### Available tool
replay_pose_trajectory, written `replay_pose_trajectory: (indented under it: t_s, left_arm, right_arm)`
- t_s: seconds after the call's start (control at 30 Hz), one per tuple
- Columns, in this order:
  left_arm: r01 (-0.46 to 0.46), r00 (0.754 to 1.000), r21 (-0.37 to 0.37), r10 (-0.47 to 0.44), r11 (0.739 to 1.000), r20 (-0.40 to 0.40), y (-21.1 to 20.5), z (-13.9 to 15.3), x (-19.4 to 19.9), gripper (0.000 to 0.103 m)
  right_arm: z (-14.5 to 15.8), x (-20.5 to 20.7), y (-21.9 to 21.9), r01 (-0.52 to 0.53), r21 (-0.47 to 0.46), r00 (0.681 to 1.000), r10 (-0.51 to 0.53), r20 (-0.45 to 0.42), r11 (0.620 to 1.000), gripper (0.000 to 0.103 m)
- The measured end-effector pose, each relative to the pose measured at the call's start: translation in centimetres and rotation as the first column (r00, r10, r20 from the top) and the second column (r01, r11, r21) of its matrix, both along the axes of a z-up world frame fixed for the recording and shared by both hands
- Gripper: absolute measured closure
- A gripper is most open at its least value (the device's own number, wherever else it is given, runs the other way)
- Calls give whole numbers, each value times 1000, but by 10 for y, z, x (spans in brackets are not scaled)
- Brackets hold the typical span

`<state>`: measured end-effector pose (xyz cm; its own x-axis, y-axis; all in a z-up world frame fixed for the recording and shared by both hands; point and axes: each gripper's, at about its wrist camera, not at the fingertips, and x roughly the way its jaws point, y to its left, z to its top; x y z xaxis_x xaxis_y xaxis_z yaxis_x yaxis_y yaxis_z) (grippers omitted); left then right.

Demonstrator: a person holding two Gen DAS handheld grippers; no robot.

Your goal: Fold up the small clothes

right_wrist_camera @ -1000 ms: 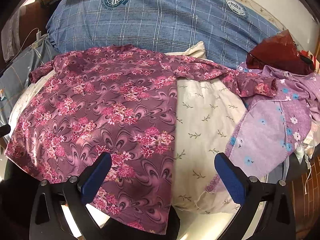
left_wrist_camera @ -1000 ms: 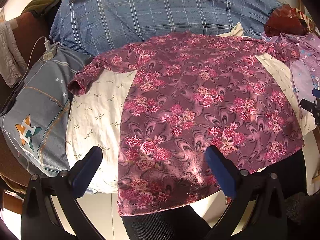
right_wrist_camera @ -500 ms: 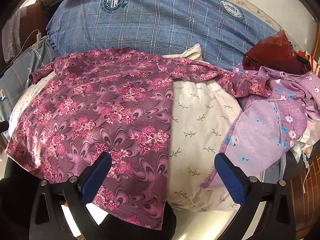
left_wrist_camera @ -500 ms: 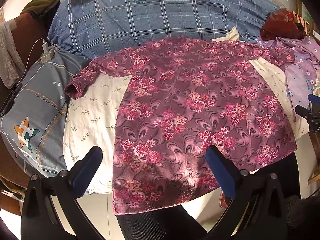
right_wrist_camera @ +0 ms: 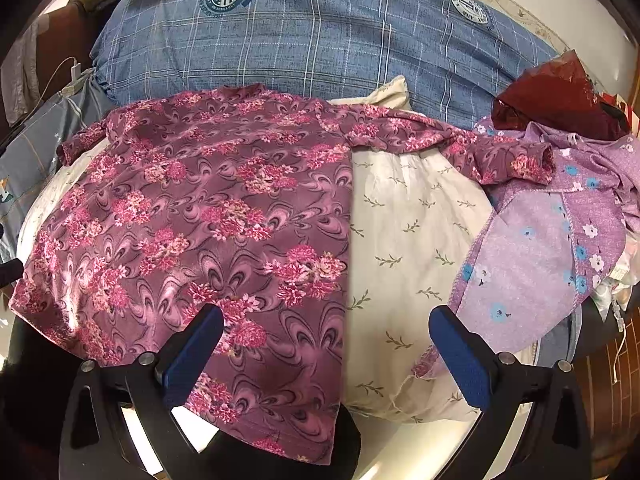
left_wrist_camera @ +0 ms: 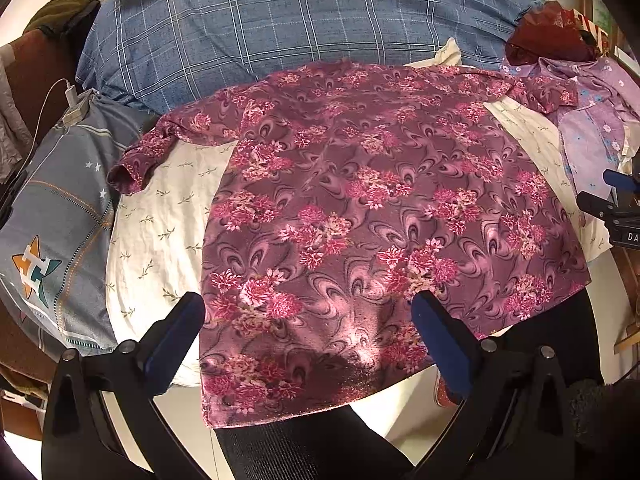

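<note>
A maroon shirt with pink flowers lies spread flat, both short sleeves out, on a cream pillow with small sprigs. Its hem hangs over the near edge of the pillow. My left gripper hovers open above the hem's left part, nothing between its blue pads. My right gripper is open too, over the shirt's right side edge and the bare pillow. The right gripper's tip shows at the right rim of the left wrist view.
A blue plaid quilt lies behind the shirt. A lilac flowered garment and a dark red bag are at the right. A grey pillow with a star logo and a white charger are at the left. Dark-trousered legs stand below the hem.
Both grippers have drawn back slightly, so the shirt sits a little farther away and more to the left in the views. The shirt itself has not moved.
</note>
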<state>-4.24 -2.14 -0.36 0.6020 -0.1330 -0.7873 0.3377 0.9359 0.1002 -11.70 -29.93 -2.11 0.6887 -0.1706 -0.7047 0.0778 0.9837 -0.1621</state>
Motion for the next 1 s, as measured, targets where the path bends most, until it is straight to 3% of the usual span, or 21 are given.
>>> replay_pose_trajectory:
  t_s: [0.37,1.0]
  left_arm:
    - [-16,1000,-13,16,1000,3,16,0,-8,0]
    - [10,1000,-20,-10,1000,-21,4,-5,-1,0]
  right_arm:
    - [5,-9,0,6,-2,1000,-6,23,1000,0]
    - [3,-5,3,-2,-7,1000,2,15,1000,0]
